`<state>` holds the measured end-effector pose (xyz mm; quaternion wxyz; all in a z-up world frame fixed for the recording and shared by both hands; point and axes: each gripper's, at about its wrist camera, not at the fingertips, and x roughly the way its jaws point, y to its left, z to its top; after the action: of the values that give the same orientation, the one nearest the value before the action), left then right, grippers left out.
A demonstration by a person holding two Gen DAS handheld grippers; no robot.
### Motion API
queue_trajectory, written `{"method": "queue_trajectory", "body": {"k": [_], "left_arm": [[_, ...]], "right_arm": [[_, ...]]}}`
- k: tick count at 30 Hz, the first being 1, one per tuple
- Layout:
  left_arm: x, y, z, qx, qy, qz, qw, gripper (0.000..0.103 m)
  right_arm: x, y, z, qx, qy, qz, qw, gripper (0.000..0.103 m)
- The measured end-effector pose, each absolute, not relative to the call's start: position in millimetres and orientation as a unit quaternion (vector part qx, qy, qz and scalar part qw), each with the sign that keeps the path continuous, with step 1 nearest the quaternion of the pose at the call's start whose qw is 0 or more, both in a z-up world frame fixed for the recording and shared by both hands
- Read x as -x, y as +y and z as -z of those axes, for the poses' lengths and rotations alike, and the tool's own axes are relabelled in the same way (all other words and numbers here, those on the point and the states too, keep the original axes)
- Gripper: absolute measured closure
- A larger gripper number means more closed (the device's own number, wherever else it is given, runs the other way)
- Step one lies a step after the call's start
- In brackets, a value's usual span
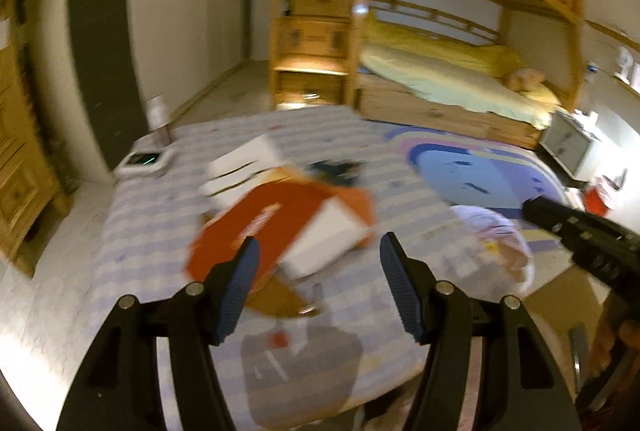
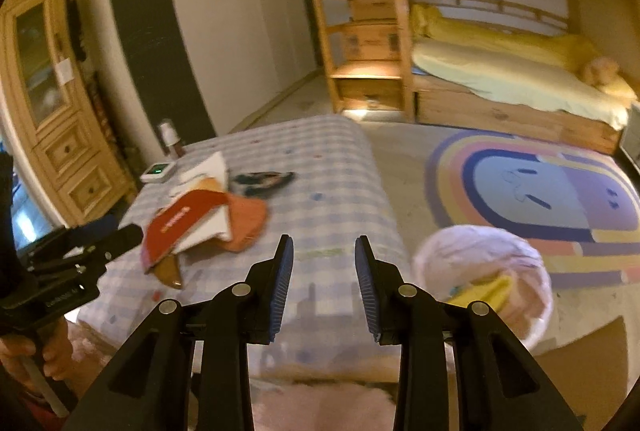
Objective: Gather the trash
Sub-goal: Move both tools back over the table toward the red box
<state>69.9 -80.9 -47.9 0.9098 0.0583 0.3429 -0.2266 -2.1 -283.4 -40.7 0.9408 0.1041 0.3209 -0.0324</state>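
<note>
2 empty tools [image 1: 318, 255] [image 2: 324, 259]; 1 bin [image 2: 484, 271].

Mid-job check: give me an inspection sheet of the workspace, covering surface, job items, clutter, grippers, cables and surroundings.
Surface: table under a blue-and-white checked cloth.
Job's things: pile of red, orange and white paper packaging on the cloth; round white bin with a pink liner on the floor beside the table, yellow scrap inside.
Clutter: small white device with a green light; bottle at the far corner.
Grippers: left gripper and right gripper, jaws open, empty.
Cables: nothing seen.
Surroundings: wooden bunk bed, colourful rug, wooden cabinet.
</note>
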Motion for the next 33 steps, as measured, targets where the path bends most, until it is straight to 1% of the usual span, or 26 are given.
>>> {"method": "queue_trajectory", "body": {"k": [1, 2, 4, 5, 8, 14, 19, 33], "left_arm": [[-72.2, -70.0, 51.5, -0.054, 0.347, 0.214, 0.912, 0.042], [-74.6, -60.1, 55.1, -0.049, 0.351, 0.202, 0.913, 0.042], [-78.7, -44.3, 61.7, -0.042, 0.357, 0.181, 0.915, 0.042], [-81.2, -37.1, 66.1, -0.037, 0.363, 0.173, 0.915, 0.042], [-85.2, -22.7, 79.9, -0.027, 0.377, 0.16, 0.912, 0.042], [-92.2, -33.1, 101.3, -0.051, 0.389, 0.156, 0.907, 0.042], [-100.5, -46.8, 111.4, -0.061, 0.39, 0.16, 0.905, 0.042], [-122.6, -77.5, 122.2, -0.104, 0.393, 0.152, 0.901, 0.041]], "right_arm": [[-0.2, -277.8, 40.5, -0.1, 0.319, 0.028, 0.942, 0.067], [-4.2, -269.9, 40.8, -0.094, 0.317, 0.025, 0.944, 0.063], [-8.8, -257.6, 41.0, -0.086, 0.314, 0.018, 0.945, 0.059], [-11.0, -253.1, 41.6, -0.084, 0.312, 0.013, 0.946, 0.058], [-21.9, -237.1, 46.3, -0.068, 0.31, 0.0, 0.948, 0.058], [-40.6, -223.2, 63.2, -0.05, 0.316, -0.005, 0.948, 0.058], [-53.6, -229.5, 74.8, -0.067, 0.336, -0.003, 0.94, 0.058], [-58.8, -241.5, 80.1, -0.104, 0.342, -0.008, 0.934, 0.058]]}}
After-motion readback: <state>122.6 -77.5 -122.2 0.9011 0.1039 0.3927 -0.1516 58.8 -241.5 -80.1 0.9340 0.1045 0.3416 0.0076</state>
